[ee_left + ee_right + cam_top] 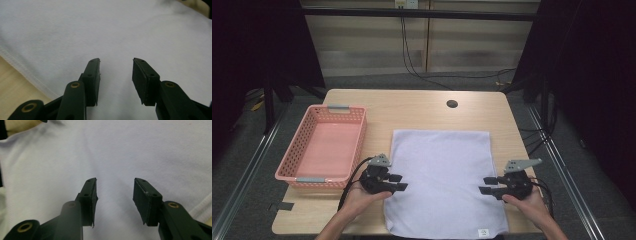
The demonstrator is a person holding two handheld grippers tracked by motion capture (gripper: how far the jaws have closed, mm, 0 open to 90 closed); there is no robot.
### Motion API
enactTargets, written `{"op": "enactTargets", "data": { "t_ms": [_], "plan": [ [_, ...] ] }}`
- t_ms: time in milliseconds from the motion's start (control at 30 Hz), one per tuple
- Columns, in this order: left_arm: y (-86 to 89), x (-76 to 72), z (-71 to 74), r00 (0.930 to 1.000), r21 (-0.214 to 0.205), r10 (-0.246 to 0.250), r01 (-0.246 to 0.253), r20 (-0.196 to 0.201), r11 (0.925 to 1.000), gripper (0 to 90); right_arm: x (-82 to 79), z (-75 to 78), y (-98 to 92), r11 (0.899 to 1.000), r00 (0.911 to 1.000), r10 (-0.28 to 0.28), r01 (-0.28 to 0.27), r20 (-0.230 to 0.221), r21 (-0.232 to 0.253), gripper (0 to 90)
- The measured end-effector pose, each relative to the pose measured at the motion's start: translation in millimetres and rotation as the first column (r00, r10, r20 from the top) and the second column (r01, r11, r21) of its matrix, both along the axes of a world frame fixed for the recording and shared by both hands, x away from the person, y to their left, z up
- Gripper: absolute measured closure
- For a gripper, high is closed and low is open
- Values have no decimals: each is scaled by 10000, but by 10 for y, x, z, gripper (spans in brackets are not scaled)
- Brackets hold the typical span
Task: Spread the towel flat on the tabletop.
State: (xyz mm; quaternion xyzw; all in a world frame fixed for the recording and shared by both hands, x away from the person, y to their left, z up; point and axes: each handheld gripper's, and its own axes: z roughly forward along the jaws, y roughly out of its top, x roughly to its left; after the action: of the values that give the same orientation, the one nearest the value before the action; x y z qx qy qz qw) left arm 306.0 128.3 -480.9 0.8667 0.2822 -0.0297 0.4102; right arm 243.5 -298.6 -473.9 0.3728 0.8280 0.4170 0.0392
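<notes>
Light wooden table point(422, 107) with a round cable hole point(452, 104) — grey floor point(607, 165) around it, pale panelled wall point(472, 45) behind, black cables point(412, 60) hanging down, dark curtains point(262, 45) at the sides.

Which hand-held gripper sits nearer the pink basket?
The left hand-held gripper, at the white cloth's left edge beside the pink basket. The right hand-held gripper is at the cloth's far edge.

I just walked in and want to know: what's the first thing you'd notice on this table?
A big white cloth lies flat in the middle of the wooden table. A left gripper and a right gripper point at it from either side, jaws open with nothing between them. A pink basket sits at the table's left edge.
</notes>
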Motion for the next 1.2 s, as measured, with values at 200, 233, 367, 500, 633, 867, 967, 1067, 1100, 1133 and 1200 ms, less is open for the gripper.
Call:
{"op": "enactTargets", "data": {
  "t_ms": [200, 233, 367, 500, 633, 867, 967, 1067, 1100, 1133, 1200],
  "plan": [
    [-43, 201, -141, 9997, 512, 242, -243, 22, 9984, 614, 379, -168, 90, 9971, 9988, -456, 443, -193, -625, 518],
    [-42, 205, -141, 9997, 529, 240, -242, 30, 9983, 634, 441, -209, 110, 9952, 9984, -546, 535, -112, -817, 518],
    [-59, 150, -158, 9981, 828, 234, -281, 579, 9962, 697, 458, -239, 144, 9920, 9987, -491, 503, 131, -1156, 572],
    [-46, 85, -168, 9971, 838, 275, -334, 704, 9959, 804, 396, -241, 139, 9883, 9981, -495, 542, 361, -1425, 692],
    [-50, -66, -167, 9967, 877, 138, -208, 805, 9959, 855, 315, -246, 110, 9908, 9992, -303, 336, 268, -1314, 818],
    [-51, -352, -148, 9973, 893, -468, 417, 562, 9951, 859, 128, -234, 70, 9931, 10000, 23, -26, -26, -1172, 826],
    [-52, -486, -133, 9957, 978, -775, 723, 499, 9926, 859, 8, -226, 33, 9942, 9996, 110, -138, -266, -1069, 825],
    [-44, -625, -125, 9956, 916, -905, 880, 240, 9919, 858, -91, -212, 18, 9936, 9985, 250, -302, -484, -1089, 825],
    [-47, -655, -121, 9951, 917, -965, 943, 194, 9913, 858, -141, -211, 16, 9938, 9982, 305, -358, -511, -1057, 825],
    [-47, -704, -115, 9946, 906, -1041, 1034, 28, 9905, 857, -165, -207, 11, 9934, 9976, 402, -460, -568, -1052, 825],
    [-40, -780, -105, 9922, 939, -1248, 1240, 23, 9878, 839, -253, -197, 6, 9931, 9961, 494, -568, -738, -1029, 824]
  ]
}}
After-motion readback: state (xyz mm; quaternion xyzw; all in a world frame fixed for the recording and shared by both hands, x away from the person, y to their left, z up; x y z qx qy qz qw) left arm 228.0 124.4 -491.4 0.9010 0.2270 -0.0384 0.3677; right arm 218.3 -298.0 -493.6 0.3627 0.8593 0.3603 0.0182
